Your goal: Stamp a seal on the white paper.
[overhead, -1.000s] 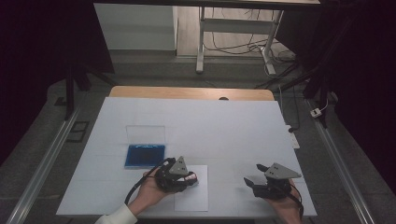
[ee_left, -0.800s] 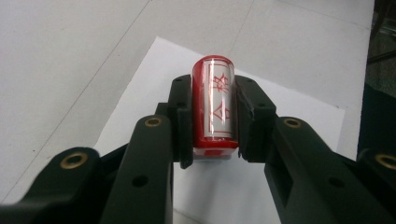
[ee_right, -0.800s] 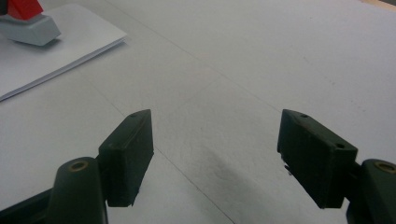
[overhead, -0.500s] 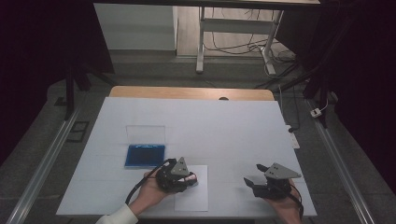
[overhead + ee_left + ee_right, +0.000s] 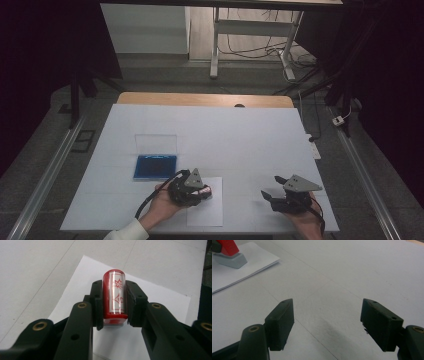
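Note:
A red stamp (image 5: 115, 293) with a clear sleeve and red characters stands base-down on a white sheet of paper (image 5: 160, 297). My left gripper (image 5: 114, 302) is shut on the stamp, its pads pressing both sides. From above, the left gripper (image 5: 202, 192) sits over the paper (image 5: 206, 212) near the table's front edge. My right gripper (image 5: 270, 192) rests low at the front right, open, with bare table between its fingers (image 5: 282, 320). The stamp's red body and grey base (image 5: 229, 256) show at the top left of the right gripper view.
A blue ink pad in an open clear case (image 5: 156, 164) lies behind and left of the left gripper. White covering (image 5: 240, 135) spans the table, with a wooden edge (image 5: 200, 99) at the back. Metal rails run along both sides on the floor.

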{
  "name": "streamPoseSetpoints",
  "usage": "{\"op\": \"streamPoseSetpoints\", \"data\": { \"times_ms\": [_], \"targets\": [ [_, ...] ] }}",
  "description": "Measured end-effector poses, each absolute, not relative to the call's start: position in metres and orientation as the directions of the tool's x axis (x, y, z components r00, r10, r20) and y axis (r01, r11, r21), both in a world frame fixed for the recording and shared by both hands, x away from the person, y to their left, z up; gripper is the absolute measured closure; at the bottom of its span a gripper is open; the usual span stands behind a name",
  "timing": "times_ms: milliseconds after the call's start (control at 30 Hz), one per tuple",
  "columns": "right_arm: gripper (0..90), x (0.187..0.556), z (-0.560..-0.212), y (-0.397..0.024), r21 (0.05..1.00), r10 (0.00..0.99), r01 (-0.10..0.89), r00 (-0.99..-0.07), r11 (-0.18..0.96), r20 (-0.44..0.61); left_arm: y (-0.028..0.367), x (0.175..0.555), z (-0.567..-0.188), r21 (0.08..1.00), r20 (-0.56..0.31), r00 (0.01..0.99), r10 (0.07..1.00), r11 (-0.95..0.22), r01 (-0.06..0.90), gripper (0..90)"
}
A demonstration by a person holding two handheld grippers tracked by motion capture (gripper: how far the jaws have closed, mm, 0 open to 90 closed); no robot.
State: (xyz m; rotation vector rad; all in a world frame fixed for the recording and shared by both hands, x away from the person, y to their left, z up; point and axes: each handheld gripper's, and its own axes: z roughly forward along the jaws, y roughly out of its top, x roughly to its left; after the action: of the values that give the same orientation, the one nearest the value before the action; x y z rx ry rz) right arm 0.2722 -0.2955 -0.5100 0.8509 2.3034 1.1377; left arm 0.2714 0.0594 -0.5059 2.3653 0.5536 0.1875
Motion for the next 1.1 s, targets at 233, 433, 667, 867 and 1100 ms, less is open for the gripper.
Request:
{"op": "streamPoseSetpoints", "data": {
  "times_ms": [233,433,667,867,1100],
  "targets": [
    [26.2,0.2726,-0.5103,-0.2951,0.815,0.686,0.330,-0.719,0.477,-0.111,0.0577,0.2739,-0.5046,0.644,-0.020,0.901,0.433,-0.684,0.343,70.2],
    [26.2,0.2727,-0.5106,-0.2944,0.814,0.685,0.328,-0.720,0.479,-0.113,0.0556,0.2739,-0.5072,0.632,-0.017,0.900,0.436,-0.693,0.348,70.5],
    [26.2,0.2722,-0.5105,-0.2937,0.813,0.684,0.328,-0.721,0.480,-0.112,0.0541,0.2766,-0.5060,0.610,-0.030,0.901,0.432,-0.706,0.359,70.7],
    [26.2,0.2712,-0.5096,-0.2932,0.813,0.685,0.327,-0.719,0.481,-0.116,0.0531,0.2765,-0.5057,0.604,-0.031,0.898,0.439,-0.708,0.366,70.7],
    [26.2,0.2715,-0.5095,-0.2931,0.815,0.684,0.325,-0.720,0.480,-0.116,0.0511,0.2754,-0.5049,0.594,-0.016,0.898,0.439,-0.718,0.362,70.8]
  ]
}}
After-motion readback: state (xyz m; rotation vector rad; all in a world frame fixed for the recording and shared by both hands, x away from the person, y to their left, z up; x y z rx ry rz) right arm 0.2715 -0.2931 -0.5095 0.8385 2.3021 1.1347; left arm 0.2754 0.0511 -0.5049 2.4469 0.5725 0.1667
